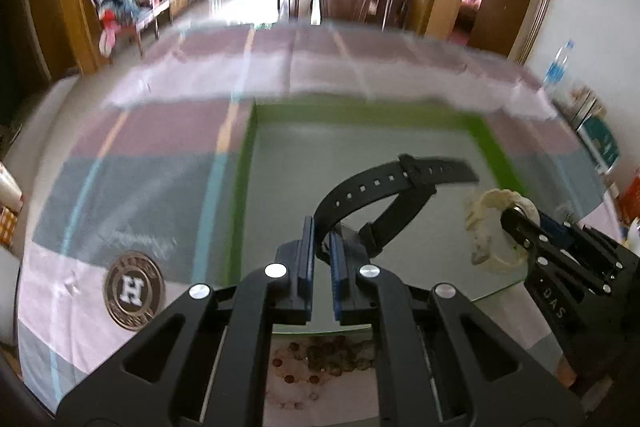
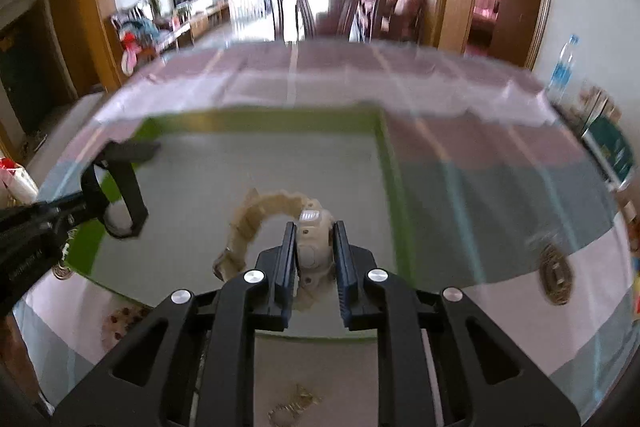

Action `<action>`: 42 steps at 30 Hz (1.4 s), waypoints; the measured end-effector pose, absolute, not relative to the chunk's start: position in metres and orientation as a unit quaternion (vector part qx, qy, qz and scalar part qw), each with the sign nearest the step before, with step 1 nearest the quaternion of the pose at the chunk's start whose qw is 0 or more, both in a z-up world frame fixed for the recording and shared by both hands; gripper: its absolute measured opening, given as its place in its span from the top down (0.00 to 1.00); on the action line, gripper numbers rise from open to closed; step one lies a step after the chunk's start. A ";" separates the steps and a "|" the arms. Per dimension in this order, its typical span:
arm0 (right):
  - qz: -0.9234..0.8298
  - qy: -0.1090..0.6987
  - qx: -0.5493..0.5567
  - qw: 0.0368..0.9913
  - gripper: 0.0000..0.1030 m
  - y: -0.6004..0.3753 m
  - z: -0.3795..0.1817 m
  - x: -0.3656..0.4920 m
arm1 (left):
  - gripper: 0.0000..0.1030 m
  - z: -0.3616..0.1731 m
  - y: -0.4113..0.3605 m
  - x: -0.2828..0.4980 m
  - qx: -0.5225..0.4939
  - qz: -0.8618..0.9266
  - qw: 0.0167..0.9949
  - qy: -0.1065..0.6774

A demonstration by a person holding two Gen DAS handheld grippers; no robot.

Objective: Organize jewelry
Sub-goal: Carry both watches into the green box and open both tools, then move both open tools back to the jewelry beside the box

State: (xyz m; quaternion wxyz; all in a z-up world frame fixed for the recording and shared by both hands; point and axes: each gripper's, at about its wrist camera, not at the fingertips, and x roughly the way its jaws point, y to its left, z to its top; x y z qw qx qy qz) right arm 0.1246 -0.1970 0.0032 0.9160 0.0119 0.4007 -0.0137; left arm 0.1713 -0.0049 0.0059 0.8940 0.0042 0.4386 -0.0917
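My left gripper (image 1: 322,227) is shut on the strap of a black watch (image 1: 384,187), which hangs in the air above a grey tray with a green rim (image 1: 246,163). Off to its right, the right gripper (image 1: 516,219) carries a cream watch (image 1: 490,227). In the right wrist view my right gripper (image 2: 314,233) is shut on the case of that cream watch (image 2: 312,247), and its beige strap (image 2: 256,217) curls away to the left. The black watch (image 2: 128,187) and the left gripper (image 2: 86,205) show at the left edge, over the green-rimmed tray (image 2: 394,187).
A striped pink, grey and blue cloth (image 1: 140,187) covers the table. A round badge with an H (image 1: 134,291) lies on it left of the tray; a bronze medallion (image 2: 556,279) lies to the right. A water bottle (image 1: 558,67) and boxes stand at the right edge. Chairs stand beyond the table.
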 end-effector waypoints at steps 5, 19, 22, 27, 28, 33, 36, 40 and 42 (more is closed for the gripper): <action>-0.008 0.406 0.007 0.914 0.61 -0.194 -0.002 0.122 | 0.72 -0.005 -0.008 0.171 0.013 -0.093 0.893 0.441; 0.048 0.435 0.038 0.899 0.66 -0.214 -0.013 0.027 | 0.52 -0.015 0.044 0.072 0.012 -0.053 0.903 0.426; 0.060 0.460 0.026 0.885 0.66 -0.197 -0.035 0.031 | 0.52 -0.032 0.047 0.072 0.015 -0.050 0.892 0.449; 0.041 0.470 -0.004 0.882 0.66 -0.176 -0.055 0.043 | 0.50 -0.053 0.053 0.072 0.016 -0.044 0.879 0.474; 0.044 0.470 -0.003 0.882 0.66 -0.174 -0.057 0.045 | 0.50 -0.056 0.053 0.071 0.016 -0.043 0.878 0.476; 0.054 0.467 -0.015 0.883 0.65 -0.168 -0.061 0.049 | 0.49 -0.068 0.055 0.074 0.010 -0.042 0.871 0.490; 0.058 0.472 -0.038 0.879 0.66 -0.161 -0.065 0.049 | 0.47 -0.070 0.054 0.072 0.012 -0.046 0.871 0.489; 0.074 0.471 -0.038 0.878 0.78 -0.165 -0.064 0.045 | 0.47 -0.071 0.051 0.070 0.017 -0.050 0.871 0.488; 0.073 0.475 -0.039 0.876 0.79 -0.172 -0.064 0.040 | 0.47 -0.072 0.050 0.069 0.019 -0.051 0.871 0.488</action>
